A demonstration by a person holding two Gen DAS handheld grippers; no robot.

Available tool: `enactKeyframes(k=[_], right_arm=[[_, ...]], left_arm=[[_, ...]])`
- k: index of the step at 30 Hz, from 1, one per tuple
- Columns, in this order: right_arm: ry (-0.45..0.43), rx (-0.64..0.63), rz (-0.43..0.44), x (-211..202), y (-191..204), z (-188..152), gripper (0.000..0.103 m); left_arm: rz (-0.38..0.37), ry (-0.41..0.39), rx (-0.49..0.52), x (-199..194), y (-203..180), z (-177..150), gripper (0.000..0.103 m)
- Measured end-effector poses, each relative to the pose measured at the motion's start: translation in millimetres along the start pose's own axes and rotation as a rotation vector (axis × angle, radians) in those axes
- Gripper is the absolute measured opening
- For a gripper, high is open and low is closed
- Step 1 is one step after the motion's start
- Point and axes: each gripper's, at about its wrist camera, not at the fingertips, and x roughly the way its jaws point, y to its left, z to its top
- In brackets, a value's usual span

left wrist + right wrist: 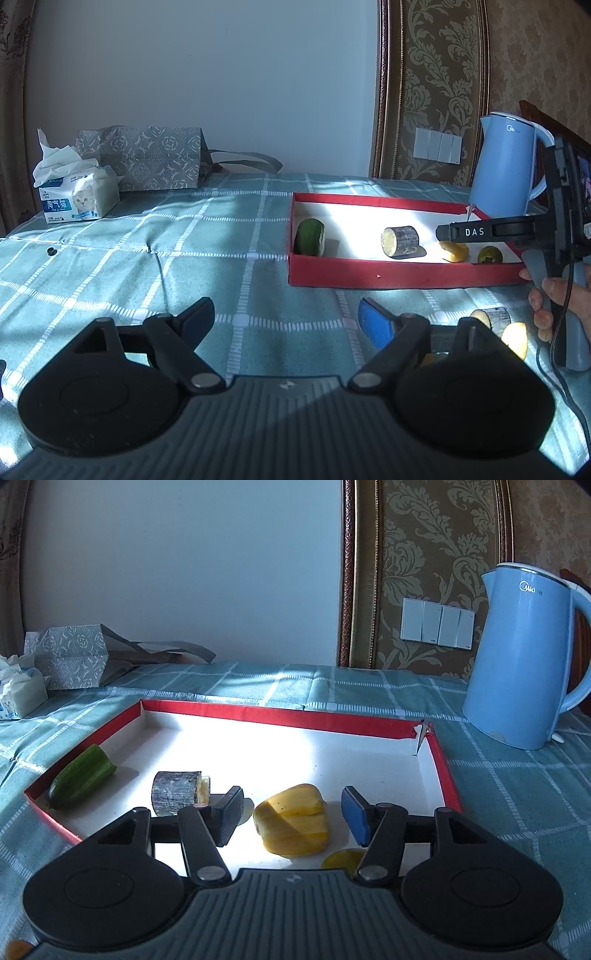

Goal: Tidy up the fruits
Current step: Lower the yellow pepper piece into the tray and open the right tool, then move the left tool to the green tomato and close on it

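Note:
A red tray (369, 276) with a white floor holds a green cucumber piece (310, 236), a dark-skinned cut piece (400, 240), a yellow piece (455, 252) and a round green slice (489, 254). My right gripper (291, 812) is open over the tray (258, 716), its fingers on either side of the yellow piece (293, 819), apart from it. The cucumber piece (81, 777) and the dark piece (177, 794) lie to its left. My left gripper (286, 317) is open and empty above the cloth. A dark piece (493, 317) and a yellow piece (517, 338) lie on the cloth, right of it.
A blue kettle (524, 657) stands right of the tray. A tissue box (77, 199) and a grey patterned bag (147, 158) sit at the far left. A yellow slice (343, 858) lies by the tray's near edge. The table has a teal checked cloth (147, 266).

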Motion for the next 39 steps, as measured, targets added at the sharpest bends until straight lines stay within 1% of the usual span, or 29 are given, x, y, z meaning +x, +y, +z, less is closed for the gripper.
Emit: enactKeyframes(k=[4, 7, 8, 10, 14, 16, 18, 20, 22, 24, 28, 29, 31, 32, 34, 39], right_arm=[[-0.037, 0.012, 0.010, -29, -4, -13, 0.063], [-0.049, 0.034, 0.023, -56, -12, -28, 0.063], [-0.057, 0.045, 0.029, -68, -15, -35, 0.065], [-0.089, 0.055, 0.007, -87, -20, -49, 0.071], [-0.130, 0.079, -0.007, -110, -29, -58, 0.073], [-0.128, 0.078, -0.022, -113, -31, -62, 0.073], [-0.112, 0.091, -0.005, -116, -33, -65, 0.073], [-0.120, 0.095, 0.000, -121, -34, -68, 0.073], [-0.132, 0.092, -0.004, -126, -33, -71, 0.073], [-0.127, 0.089, 0.009, -129, -32, -73, 0.073], [-0.117, 0.108, 0.035, -133, -32, -76, 0.073], [-0.118, 0.109, 0.036, -134, -32, -77, 0.073], [-0.118, 0.104, 0.041, -135, -31, -78, 0.073], [-0.116, 0.100, 0.041, -135, -30, -77, 0.073], [-0.119, 0.096, 0.045, -135, -29, -78, 0.073], [-0.127, 0.081, 0.054, -137, -26, -78, 0.073]], left_arm=[[0.000, 0.004, 0.013, 1, -2, -1, 0.084], [-0.007, 0.005, 0.021, 0, -3, -1, 0.084], [-0.011, 0.002, 0.021, -1, -3, -2, 0.085], [-0.016, -0.003, 0.022, -2, -3, -1, 0.087], [-0.029, 0.004, 0.038, -6, -5, -4, 0.088], [-0.055, 0.012, 0.044, -10, -6, -7, 0.088], [-0.086, 0.018, 0.051, -17, -8, -12, 0.090], [-0.103, 0.014, 0.058, -24, -11, -17, 0.091], [-0.113, 0.010, 0.087, -29, -16, -23, 0.092], [-0.109, 0.019, 0.114, -30, -22, -28, 0.093], [-0.134, 0.011, 0.106, -33, -24, -32, 0.094], [-0.150, 0.009, 0.102, -34, -23, -31, 0.094], [-0.208, -0.017, 0.063, -40, -18, -29, 0.095], [-0.206, -0.021, 0.060, -41, -18, -29, 0.097], [-0.184, -0.008, 0.080, -38, -22, -29, 0.097], [-0.180, 0.019, 0.152, -34, -35, -33, 0.097]])
